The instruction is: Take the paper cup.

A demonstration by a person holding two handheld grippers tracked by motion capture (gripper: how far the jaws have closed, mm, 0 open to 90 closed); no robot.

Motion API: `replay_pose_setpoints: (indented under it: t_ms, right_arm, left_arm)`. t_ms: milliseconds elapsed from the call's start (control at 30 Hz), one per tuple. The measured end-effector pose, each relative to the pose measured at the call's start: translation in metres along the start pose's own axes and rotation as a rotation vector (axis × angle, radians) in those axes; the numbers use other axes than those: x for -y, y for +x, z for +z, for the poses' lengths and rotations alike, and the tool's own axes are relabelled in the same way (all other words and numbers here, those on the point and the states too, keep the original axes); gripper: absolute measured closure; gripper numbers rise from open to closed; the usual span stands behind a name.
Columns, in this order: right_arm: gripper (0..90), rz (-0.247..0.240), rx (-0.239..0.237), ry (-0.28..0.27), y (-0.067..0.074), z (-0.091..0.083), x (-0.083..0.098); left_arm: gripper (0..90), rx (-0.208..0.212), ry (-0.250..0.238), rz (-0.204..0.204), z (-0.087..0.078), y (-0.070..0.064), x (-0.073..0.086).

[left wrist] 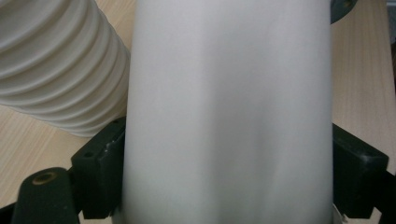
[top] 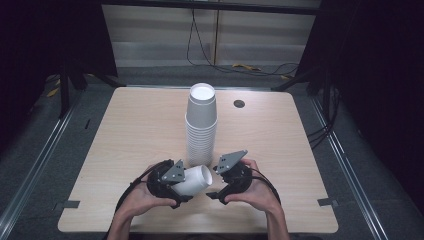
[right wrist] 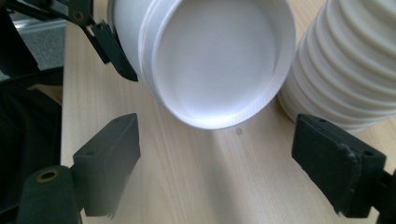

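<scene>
We are holding a white paper cup [top: 196, 180] on its side near the cup stack [top: 201, 125], left gripper [top: 172, 182] clamping its wall so its base faces the right gripper [top: 227, 180], jaws spread wide, empty

Matt white paper cup [left wrist: 224, 112] and ribbed cup stack [top: 201, 125]; pale smooth wood-grain table [top: 135, 135]; matt black plastic gripper pads [right wrist: 109, 163]
</scene>
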State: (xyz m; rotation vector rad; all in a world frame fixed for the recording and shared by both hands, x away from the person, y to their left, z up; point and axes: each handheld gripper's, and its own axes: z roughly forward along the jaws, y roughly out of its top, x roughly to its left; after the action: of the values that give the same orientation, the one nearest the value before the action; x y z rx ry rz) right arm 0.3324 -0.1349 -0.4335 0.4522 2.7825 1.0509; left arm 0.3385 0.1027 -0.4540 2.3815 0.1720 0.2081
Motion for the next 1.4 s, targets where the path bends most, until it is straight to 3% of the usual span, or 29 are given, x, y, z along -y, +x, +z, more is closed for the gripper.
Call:
replay_pose_setpoints:
  t_ms: [133, 267, 433, 600, 667, 1167, 1400]
  right_arm:
    - [15.6, 0.001, 0.0, 0.004, -0.001, 0.001, 0.0]
    - [15.8, -0.001, -0.008, 0.008, -0.001, 0.001, -0.001]
    - [14.4, -0.02, -0.009, 0.024, 0.001, 0.003, -0.002]
    - [14.4, -0.027, -0.022, 0.019, 0.002, 0.005, -0.005]
    - [22.4, -0.036, -0.033, 0.017, 0.003, 0.004, -0.006]
    - [17.5, -0.082, -0.087, 0.059, 0.008, 0.009, -0.014]
    - [17.6, -0.094, -0.095, 0.069, 0.009, 0.013, -0.018]
  left_arm:
    - [14.9, 0.009, 0.018, 0.014, -0.001, 0.001, -0.005]
    - [14.9, -0.019, 0.052, 0.024, 0.003, -0.001, -0.007]
    - [14.9, -0.006, 0.073, 0.044, 0.005, -0.004, -0.009]
    - [14.9, 0.007, 0.067, 0.065, 0.007, -0.006, -0.012]
    - [14.9, 0.014, 0.069, 0.066, 0.008, -0.008, -0.013]
    - [15.0, 0.049, 0.07, 0.096, 0.016, -0.014, -0.015]
    - [15.2, 0.032, 0.079, 0.116, 0.016, -0.015, -0.016]
